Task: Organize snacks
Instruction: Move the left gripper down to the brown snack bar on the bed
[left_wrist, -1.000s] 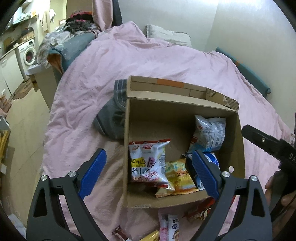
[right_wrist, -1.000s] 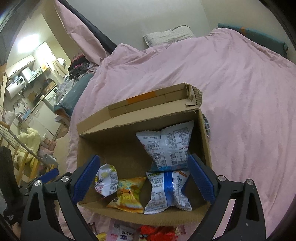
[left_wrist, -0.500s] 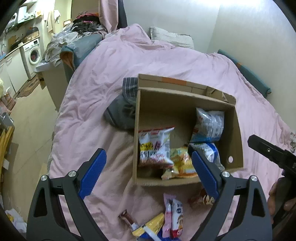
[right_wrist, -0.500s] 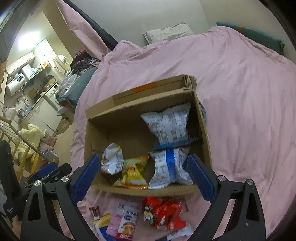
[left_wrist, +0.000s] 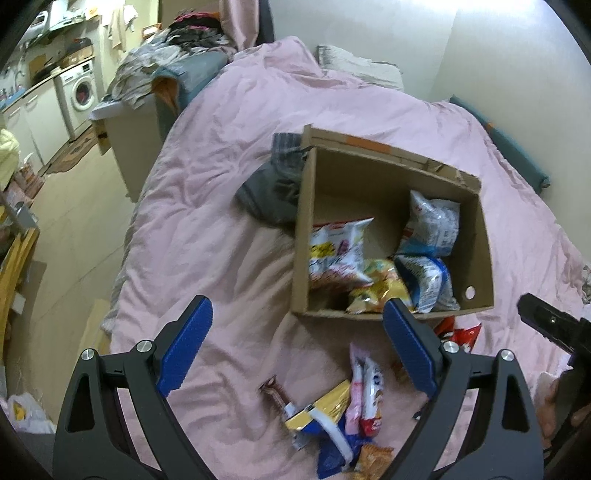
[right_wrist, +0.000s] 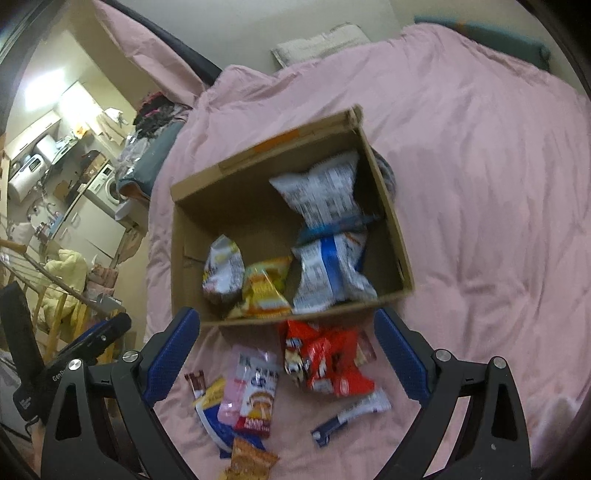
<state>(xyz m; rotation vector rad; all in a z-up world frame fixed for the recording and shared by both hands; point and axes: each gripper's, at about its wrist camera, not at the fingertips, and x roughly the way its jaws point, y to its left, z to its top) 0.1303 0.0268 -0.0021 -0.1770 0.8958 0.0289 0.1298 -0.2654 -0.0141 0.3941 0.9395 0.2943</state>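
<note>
An open cardboard box sits on a pink bedcover and holds several snack bags, among them a white and blue bag and a yellow bag. Loose snacks lie on the cover in front of the box: red packs, a pink and white pack, a yellow and blue pack, a small brown bar. My left gripper is open and empty above the cover, near the box's front. My right gripper is open and empty above the loose snacks.
A grey garment lies against the box's left side. The bed's left edge drops to a floor with a laundry-covered cabinet and a washing machine. A wall and a pillow bound the far side.
Both grippers have pulled back and up from the box. The box now looks smaller and farther, and the loose snacks in front of it have come into view. Both stay open.
</note>
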